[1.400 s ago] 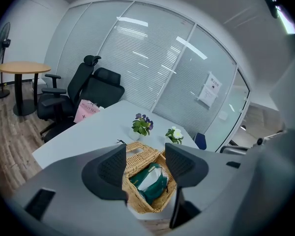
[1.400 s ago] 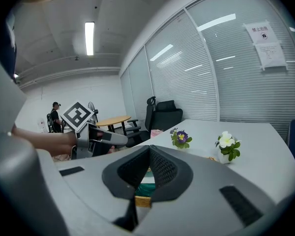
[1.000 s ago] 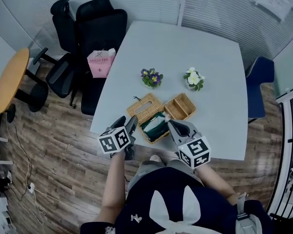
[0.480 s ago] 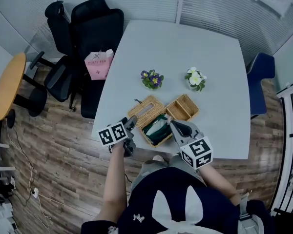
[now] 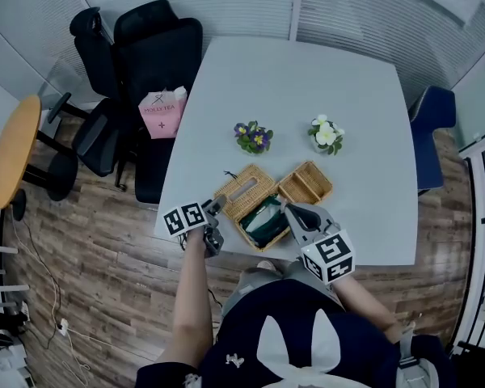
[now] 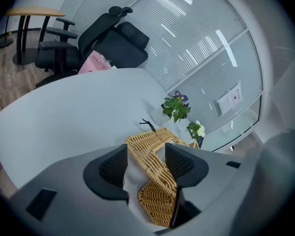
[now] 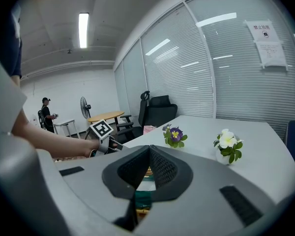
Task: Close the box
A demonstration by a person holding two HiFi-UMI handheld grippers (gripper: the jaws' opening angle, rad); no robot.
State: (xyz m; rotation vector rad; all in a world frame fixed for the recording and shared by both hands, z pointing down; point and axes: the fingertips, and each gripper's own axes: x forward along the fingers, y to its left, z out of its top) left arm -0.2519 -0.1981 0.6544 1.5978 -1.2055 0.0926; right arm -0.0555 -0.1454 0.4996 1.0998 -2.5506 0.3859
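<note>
A wicker box with green contents stands open near the table's front edge. Its slotted wicker lid lies flipped out to the left. My left gripper is at the lid's near-left corner. In the left gripper view it is open, with the lid's corner between the jaws, against the right pad and clear of the left. My right gripper hangs over the box's right edge. In the right gripper view it is shut, pads meeting at the tips, green contents showing below.
A second, smaller wicker tray sits right of the box. Purple flowers and white flowers stand behind. Black chairs with a pink bag are off the table's left edge. A person stands far off in the right gripper view.
My left gripper has turned and drawn slightly left along the lid's near corner. The right gripper has hardly moved. The lid lies as before.
</note>
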